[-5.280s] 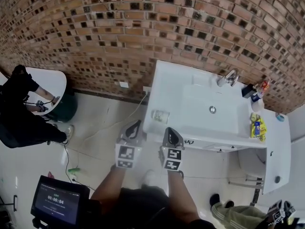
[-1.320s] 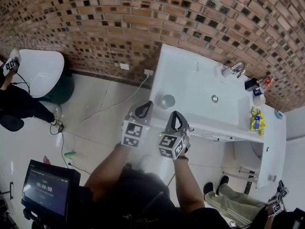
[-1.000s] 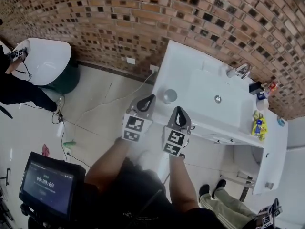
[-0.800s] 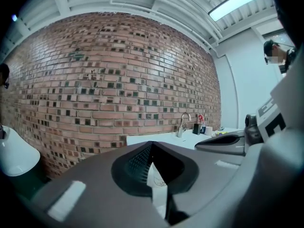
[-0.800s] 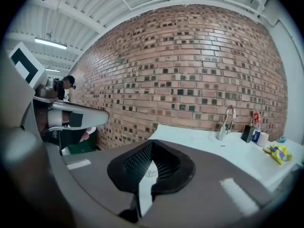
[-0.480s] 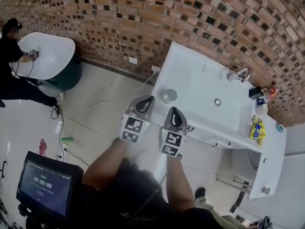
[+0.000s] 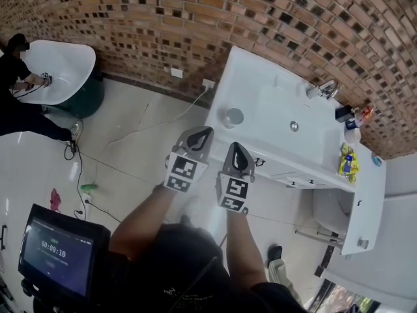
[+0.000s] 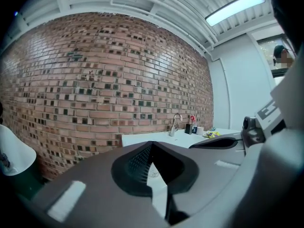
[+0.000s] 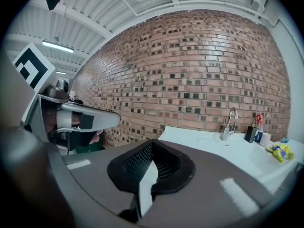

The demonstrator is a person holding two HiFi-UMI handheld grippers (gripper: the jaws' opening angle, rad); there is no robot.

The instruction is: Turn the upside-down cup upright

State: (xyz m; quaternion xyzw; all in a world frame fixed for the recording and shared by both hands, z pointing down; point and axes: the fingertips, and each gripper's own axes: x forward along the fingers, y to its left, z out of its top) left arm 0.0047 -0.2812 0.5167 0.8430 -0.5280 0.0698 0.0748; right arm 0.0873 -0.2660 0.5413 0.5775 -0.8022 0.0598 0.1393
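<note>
While left tool, right tool hang closed | cup on counter

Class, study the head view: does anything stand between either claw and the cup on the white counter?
Nothing visible does. The cup stands alone near the left end of the white counter. Only bare counter shows between it and the left claw and the right claw, both shut and empty.

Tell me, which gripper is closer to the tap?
Right. The right gripper hangs by the counter's front edge, with the tap across the basin from it. The left gripper is farther left, by the counter's left end.
</note>
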